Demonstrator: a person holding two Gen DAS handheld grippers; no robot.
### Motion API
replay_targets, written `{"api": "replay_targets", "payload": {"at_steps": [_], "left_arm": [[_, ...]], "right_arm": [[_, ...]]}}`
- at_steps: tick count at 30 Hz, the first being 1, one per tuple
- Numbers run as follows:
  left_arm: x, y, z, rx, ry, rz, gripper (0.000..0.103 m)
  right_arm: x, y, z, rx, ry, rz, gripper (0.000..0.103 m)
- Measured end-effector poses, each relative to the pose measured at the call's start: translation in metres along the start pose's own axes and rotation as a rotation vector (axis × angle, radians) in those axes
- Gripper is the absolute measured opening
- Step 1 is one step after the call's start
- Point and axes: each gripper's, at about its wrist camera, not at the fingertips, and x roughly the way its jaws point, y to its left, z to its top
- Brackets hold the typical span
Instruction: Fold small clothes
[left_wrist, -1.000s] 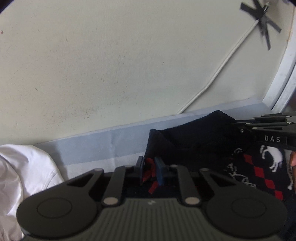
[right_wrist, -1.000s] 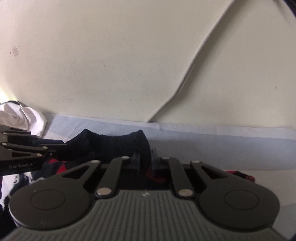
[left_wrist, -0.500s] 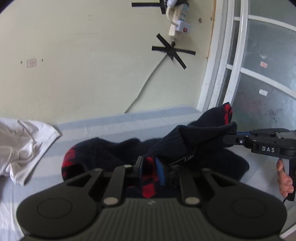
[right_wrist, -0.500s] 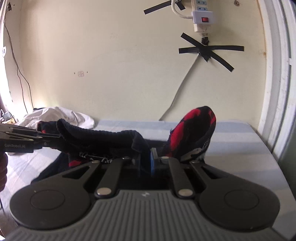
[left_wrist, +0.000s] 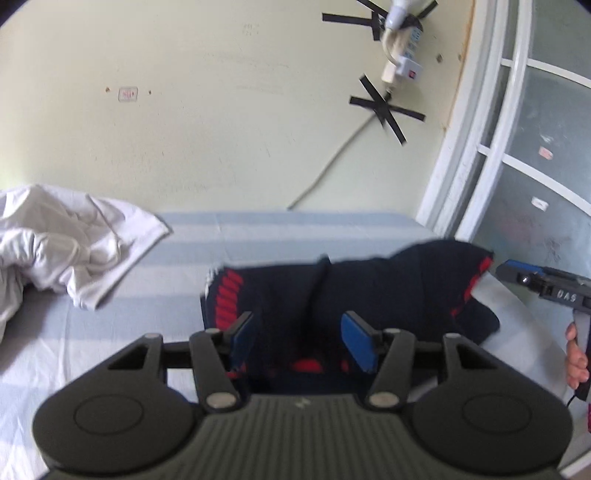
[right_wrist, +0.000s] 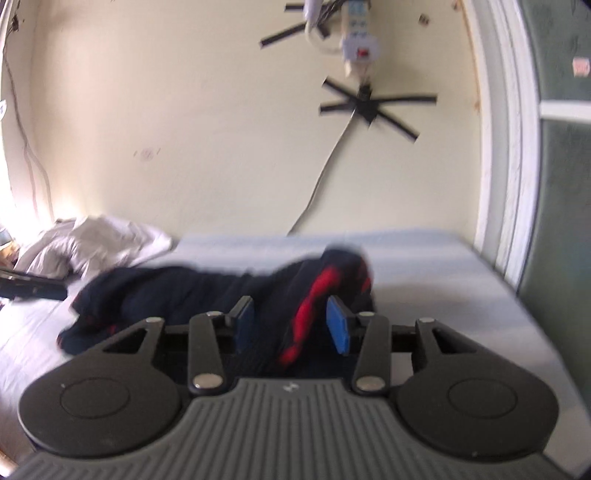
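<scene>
- My left gripper is spread wide, its blue pads apart with nothing pinched between them
- My right gripper is wide open too, gripping nothing; a red-striped fold of the garment rises in the gap, and I cannot tell if it touches the pads
- The garment, dark navy with red bands, lies in a crumpled heap on the pale blue striped sheet, right in front of both grippers
- A white cloth sits bunched on the sheet to the left, apart from the garment
- A cable is taped to the wall behind, with a window to the right
</scene>
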Motion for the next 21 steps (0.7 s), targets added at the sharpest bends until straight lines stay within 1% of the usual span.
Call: {"api": "replay_targets", "payload": {"at_steps": [2,3,5,6,7,8,9,10,11,12,13,15,16,18,20,21], "left_arm": [[0.021,0.0,0.012,0.001,-0.004,0.018,0.052],[0.036,-0.002,0.017,-0.001,0.008,0.027,0.052],[0.067,-0.004,0.019,0.009,0.044,0.07,0.051],[0.081,-0.003,0.018,0.018,0.065,0.104,0.051],[0.097,0.0,0.015,0.024,0.092,0.152,0.053],[0.109,0.006,0.011,0.022,0.114,0.181,0.054],[0.117,0.012,0.007,0.013,0.125,0.19,0.054],[0.117,0.017,0.004,0.01,0.108,0.187,0.054],[0.116,0.019,0.002,0.018,0.098,0.185,0.054],[0.114,0.018,0.0,0.03,0.093,0.188,0.054],[0.113,0.015,-0.002,0.049,0.09,0.199,0.054],[0.109,0.007,-0.004,0.086,0.083,0.225,0.054],[0.106,0.004,-0.005,0.09,0.08,0.234,0.055],[0.096,0.0,-0.006,0.082,0.071,0.234,0.061],[0.083,-0.002,-0.008,0.065,0.054,0.214,0.071],[0.077,-0.004,-0.008,0.064,0.04,0.204,0.073]], "right_arm": [[0.012,-0.004,0.017,0.021,-0.035,-0.013,0.047],[0.019,-0.006,0.023,0.039,-0.052,-0.003,0.047],[0.039,-0.013,0.027,0.076,-0.042,0.01,0.047],[0.051,-0.015,0.023,0.072,-0.012,-0.017,0.046],[0.066,-0.017,0.016,0.051,0.038,-0.064,0.046],[0.078,-0.02,0.006,0.032,0.098,-0.108,0.046],[0.091,-0.026,-0.011,0.02,0.18,-0.159,0.044],[0.097,-0.034,-0.029,0.027,0.224,-0.178,0.045],[0.089,-0.042,-0.041,0.059,0.164,-0.153,0.046],[0.082,-0.051,-0.045,0.111,0.161,-0.133,0.046],[0.077,-0.056,-0.043,0.142,0.17,-0.137,0.049],[0.074,-0.061,-0.043,0.16,0.183,-0.154,0.057],[0.074,-0.062,-0.044,0.174,0.183,-0.156,0.06],[0.068,-0.066,-0.043,0.227,0.174,-0.157,0.06],[0.056,-0.06,-0.039,0.24,0.113,-0.172,0.06],[0.046,-0.053,-0.036,0.229,0.062,-0.183,0.06]]}}
